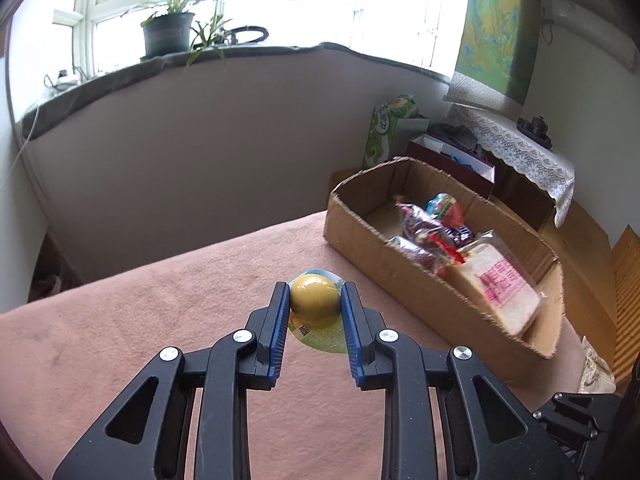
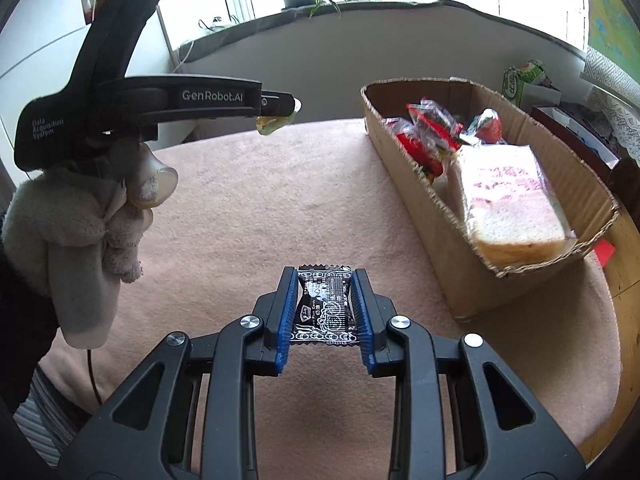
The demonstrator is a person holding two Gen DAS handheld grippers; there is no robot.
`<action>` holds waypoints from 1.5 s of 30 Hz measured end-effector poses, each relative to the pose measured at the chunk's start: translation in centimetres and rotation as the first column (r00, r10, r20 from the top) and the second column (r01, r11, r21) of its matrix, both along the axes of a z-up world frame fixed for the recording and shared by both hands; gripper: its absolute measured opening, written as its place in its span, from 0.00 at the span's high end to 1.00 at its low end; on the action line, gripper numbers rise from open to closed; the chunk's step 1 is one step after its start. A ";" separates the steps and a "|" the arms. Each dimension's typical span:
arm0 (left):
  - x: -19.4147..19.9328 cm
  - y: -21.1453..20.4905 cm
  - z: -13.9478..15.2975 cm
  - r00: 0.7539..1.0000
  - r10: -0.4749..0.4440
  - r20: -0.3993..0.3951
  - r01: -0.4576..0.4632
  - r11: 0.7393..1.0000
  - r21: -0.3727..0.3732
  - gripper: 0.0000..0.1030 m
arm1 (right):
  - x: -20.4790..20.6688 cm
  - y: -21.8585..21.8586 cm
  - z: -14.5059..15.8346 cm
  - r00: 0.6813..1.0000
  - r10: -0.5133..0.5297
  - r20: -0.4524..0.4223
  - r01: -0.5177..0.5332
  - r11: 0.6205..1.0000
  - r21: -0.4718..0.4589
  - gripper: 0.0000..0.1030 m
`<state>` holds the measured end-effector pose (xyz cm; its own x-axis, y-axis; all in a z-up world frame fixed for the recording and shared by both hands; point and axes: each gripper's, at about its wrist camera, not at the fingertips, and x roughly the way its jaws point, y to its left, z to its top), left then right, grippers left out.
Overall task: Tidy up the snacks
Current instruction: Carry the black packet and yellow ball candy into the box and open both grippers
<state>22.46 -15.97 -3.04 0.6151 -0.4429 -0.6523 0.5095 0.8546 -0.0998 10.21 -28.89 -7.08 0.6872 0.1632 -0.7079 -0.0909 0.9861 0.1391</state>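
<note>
Right gripper [image 2: 325, 304] pinches a small black foil snack packet with white print [image 2: 325, 307] between its blue pads, the packet held flat and crosswise, lifted above the pink cloth-covered tabletop [image 2: 280, 200]. Left gripper [image 1: 315, 304] is pressed onto a round yellow jelly cup with a green-printed foil lid [image 1: 314, 298], pads on opposite sides of the dome, lid rim sticking out below. From the right wrist view the left gripper sits up and to the left, gloved hand on its handle, cup clear of the cloth.

Ahead and to the right of both grippers: a long open brown cardboard box [image 2: 424, 200] on the tabletop. Near end holds a clear-wrapped loaf of sliced white bread with pink print [image 2: 516, 208]; behind it, red crinkly snack bags [image 2: 430, 136]. Far left end of the box floor looks bare.

Judgement: step in hand is carrying both snacks to the box. To do it well:
- Raise each item over the near wall before moving across; the wall edge is ragged and could snag the foil.
- Release low, into the bare far end, not on the bread.
- Cup is smooth and domed; hold the squeeze steady, avoid tilting.
- Move one gripper at a time to avoid crossing.

Farther off: a windowsill with a potted plant [image 1: 168, 32].
</note>
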 end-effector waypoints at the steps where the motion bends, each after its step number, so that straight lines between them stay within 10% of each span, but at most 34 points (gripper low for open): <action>1: -0.3 -0.3 0.4 1.000 -0.002 0.006 0.002 1.000 -0.003 0.77 | -0.2 -0.2 0.4 1.000 0.001 0.009 -0.001 1.000 0.004 0.72; 26: 0.4 -8.0 3.7 0.998 -0.063 -0.031 0.060 0.995 -0.080 0.77 | 4.8 -13.7 9.6 0.983 -0.106 0.148 0.102 0.994 0.033 0.72; 45: 5.9 -11.6 0.5 0.993 -0.006 -0.115 0.002 0.999 -0.040 0.77 | 19.2 -16.5 6.0 0.998 -0.061 -0.020 0.063 0.990 0.124 0.72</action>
